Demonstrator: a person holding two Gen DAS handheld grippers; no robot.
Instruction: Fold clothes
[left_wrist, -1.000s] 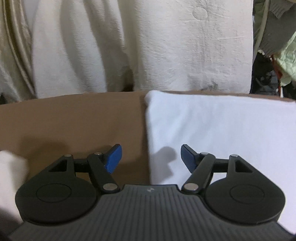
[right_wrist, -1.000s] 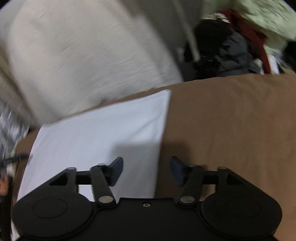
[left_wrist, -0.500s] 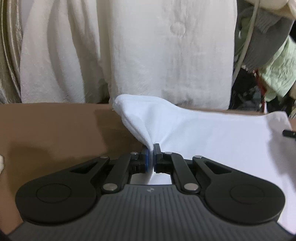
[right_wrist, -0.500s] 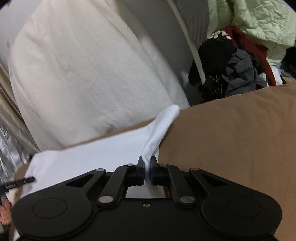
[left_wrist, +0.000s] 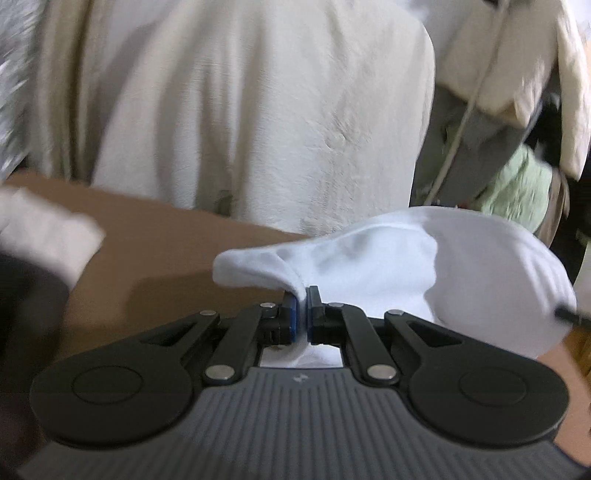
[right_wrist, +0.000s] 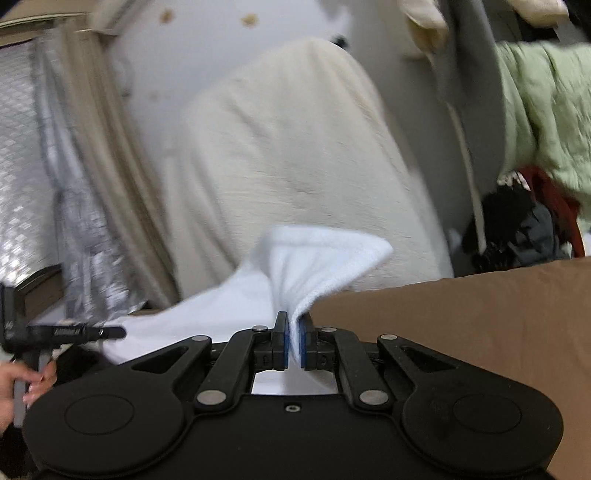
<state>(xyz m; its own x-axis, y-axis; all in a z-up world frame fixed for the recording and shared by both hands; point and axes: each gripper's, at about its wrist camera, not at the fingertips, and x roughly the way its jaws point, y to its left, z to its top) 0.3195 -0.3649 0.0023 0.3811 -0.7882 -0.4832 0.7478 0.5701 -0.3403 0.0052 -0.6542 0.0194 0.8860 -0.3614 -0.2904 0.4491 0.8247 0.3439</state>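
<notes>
A white garment is raised off the brown surface. My left gripper is shut on its left edge, and the cloth bulges up and to the right of the blue pads. In the right wrist view my right gripper is shut on the other edge of the white garment, which stands up in a fold above the pads. The left gripper's tip and the hand that holds it show at the left edge of that view. The garment's lower part is hidden behind both grippers.
A cream cloth-covered shape rises right behind the brown surface. Another white cloth lies at the left. Piled clothes, pale green, dark and red, hang and lie at the right. Silver foil-like material is at the far left.
A second ago both grippers stood open over the flat garment. They closed on its two edges and have since lifted it, swinging sideways; both views are now blurred and tilted.
</notes>
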